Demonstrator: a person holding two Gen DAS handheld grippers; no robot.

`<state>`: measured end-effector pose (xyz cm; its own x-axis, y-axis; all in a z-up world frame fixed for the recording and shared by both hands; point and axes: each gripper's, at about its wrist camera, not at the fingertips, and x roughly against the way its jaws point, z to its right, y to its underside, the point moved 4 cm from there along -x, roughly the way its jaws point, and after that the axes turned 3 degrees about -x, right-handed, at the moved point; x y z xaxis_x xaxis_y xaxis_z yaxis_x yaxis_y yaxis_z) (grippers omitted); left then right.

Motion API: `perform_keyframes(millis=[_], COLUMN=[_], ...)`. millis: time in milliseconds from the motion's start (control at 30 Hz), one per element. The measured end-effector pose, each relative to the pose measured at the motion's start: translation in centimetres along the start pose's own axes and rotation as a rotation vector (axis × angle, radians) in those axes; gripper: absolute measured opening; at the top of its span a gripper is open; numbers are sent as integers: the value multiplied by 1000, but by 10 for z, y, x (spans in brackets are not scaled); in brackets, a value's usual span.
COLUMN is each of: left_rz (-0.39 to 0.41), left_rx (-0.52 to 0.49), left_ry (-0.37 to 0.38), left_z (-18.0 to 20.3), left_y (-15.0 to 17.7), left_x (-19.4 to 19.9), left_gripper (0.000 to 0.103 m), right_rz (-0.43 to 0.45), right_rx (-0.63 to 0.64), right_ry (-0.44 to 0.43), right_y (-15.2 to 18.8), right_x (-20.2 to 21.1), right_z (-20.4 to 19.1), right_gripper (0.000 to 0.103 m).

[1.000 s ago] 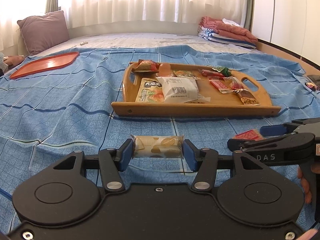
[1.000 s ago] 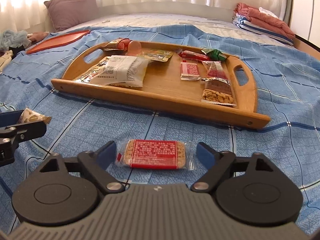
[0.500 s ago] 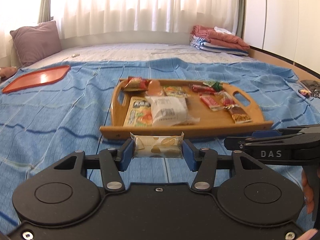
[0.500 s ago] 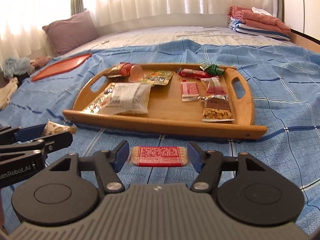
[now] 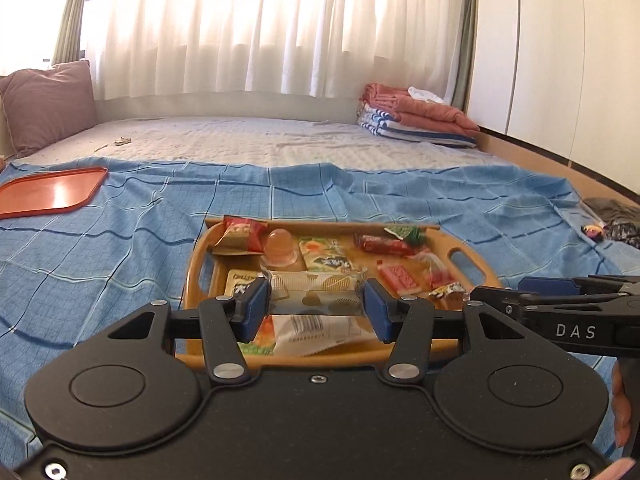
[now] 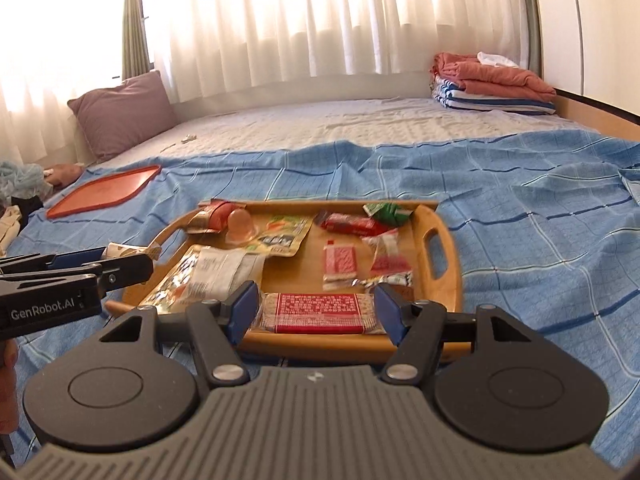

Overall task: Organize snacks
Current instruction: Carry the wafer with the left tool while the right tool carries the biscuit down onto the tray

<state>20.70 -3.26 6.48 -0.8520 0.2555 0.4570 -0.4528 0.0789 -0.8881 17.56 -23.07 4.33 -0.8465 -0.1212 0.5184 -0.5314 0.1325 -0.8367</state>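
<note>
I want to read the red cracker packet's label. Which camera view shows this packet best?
The right wrist view: the red cracker packet sits close and flat between the right gripper pads, label facing the camera. In the left wrist view only that gripper's side shows; the packet is hidden.

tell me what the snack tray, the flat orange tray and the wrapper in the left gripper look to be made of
Snack tray: looks like wood, smooth with a light sheen; warm brown grain and cut-out handles.
Flat orange tray: probably plastic; even colour, glossy glare patch, thin raised rim.
Wrapper in the left gripper: thin plastic film, partly clear, shiny, with crimped ends.
</note>
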Motion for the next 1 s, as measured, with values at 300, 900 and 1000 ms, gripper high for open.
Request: perform_keyframes(millis=[300,900,1000], left_rz=[-67,-220,-229], left_rx=[60,75,66], left_ry=[86,173,176], left_z=[6,57,62], left_y=[-10,20,21], left_x=[-35,-111,-117], left_gripper=[50,50,50], right_rz=[11,-274,-311], right_rx=[-46,-203,-173], right_ry=[7,-58,-69], right_y=[-30,-48,-46], right_x=[-16,-99,-112], right_z=[22,31,20], right_gripper=[67,68,68])
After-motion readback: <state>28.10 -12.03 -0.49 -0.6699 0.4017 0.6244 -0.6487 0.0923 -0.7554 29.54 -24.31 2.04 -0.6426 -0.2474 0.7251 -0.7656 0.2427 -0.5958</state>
